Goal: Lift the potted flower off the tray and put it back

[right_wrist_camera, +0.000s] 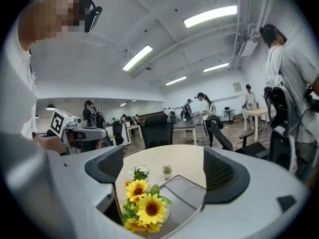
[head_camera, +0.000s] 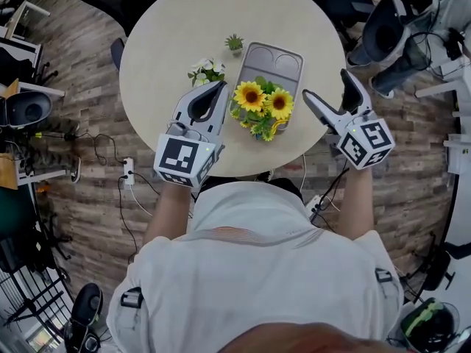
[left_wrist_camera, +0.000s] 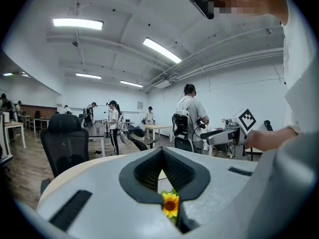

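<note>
A bunch of yellow sunflowers (head_camera: 263, 107) stands at the near end of a grey tray (head_camera: 276, 59) on the round table; the blooms hide the pot. My left gripper (head_camera: 221, 85) is shut with nothing in it, its tips just left of the flowers. My right gripper (head_camera: 333, 94) stands open to the right of the flowers, clear of them. In the right gripper view the sunflowers (right_wrist_camera: 144, 203) sit low and left between the wide jaws of the right gripper (right_wrist_camera: 163, 166), with the tray (right_wrist_camera: 187, 195) behind. One bloom (left_wrist_camera: 170, 204) peeks under the left gripper (left_wrist_camera: 162, 151).
A small pot of white flowers (head_camera: 206, 70) and a tiny green plant (head_camera: 235, 44) stand on the table (head_camera: 169, 35) left of the tray. Office chairs ring the table. Cables and a power strip (head_camera: 127, 170) lie on the floor. People stand farther off in the room.
</note>
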The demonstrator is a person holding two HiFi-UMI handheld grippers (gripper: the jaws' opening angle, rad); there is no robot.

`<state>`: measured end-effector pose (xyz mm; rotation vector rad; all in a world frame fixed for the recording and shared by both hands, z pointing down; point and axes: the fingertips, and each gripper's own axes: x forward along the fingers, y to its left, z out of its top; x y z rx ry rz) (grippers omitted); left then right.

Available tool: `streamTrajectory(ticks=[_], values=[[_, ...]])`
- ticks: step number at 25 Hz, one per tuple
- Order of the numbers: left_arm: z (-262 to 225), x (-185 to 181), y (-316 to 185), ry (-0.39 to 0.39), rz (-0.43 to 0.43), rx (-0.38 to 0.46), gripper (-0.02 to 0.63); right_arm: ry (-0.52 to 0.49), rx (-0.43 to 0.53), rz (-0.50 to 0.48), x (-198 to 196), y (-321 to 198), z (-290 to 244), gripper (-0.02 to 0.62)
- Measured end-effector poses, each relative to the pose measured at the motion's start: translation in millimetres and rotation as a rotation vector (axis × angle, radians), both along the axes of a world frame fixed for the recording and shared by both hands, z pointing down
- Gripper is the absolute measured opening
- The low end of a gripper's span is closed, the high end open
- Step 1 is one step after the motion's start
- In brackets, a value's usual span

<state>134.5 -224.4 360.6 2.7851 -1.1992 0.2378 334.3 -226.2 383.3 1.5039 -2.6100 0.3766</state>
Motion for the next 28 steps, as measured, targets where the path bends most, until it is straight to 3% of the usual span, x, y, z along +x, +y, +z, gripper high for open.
streamTrajectory(ticks=[3,7,10,15,17,21,28], values=[[4.0,-4.9,4.7,-0.009,-0.017,-0.014,0.003,0.059,-0.082,-0.234,-15.3,8.4,24.2,0.477],[10.9,-16.3,10.2,-0.027,-0.063,-0.024,0.003,0.381,-0.239,-0.589,-28.7,17.9,106.7,0.477],[15.9,-27.6,12.8,-0.042,-0.113,-0.033,0.003,0.613,-0.357,-0.721,-14.4,11.6,179.4,0.477],[28.4,-47.0,16.7,-0.058,-0.206,-0.06,0.004,0.792,-0.398,-0.859,-10.6,-5.6,244.9,0.477],[34.6,-53.5,18.6,-0.062,-0.243,-0.073,0.003,0.809,-0.38,-0.934,-22.1,-8.6,260.4,0.477],[37.4,-61.7,20.3,-0.043,-0.299,-0.087,0.004,0.715,-0.336,-1.056,-56.7,-11.1,275.3,0.477],[39.3,-68.2,22.2,-0.06,-0.371,-0.092,0.003,0.645,-0.326,-1.183,-91.8,-11.8,295.2,0.477]])
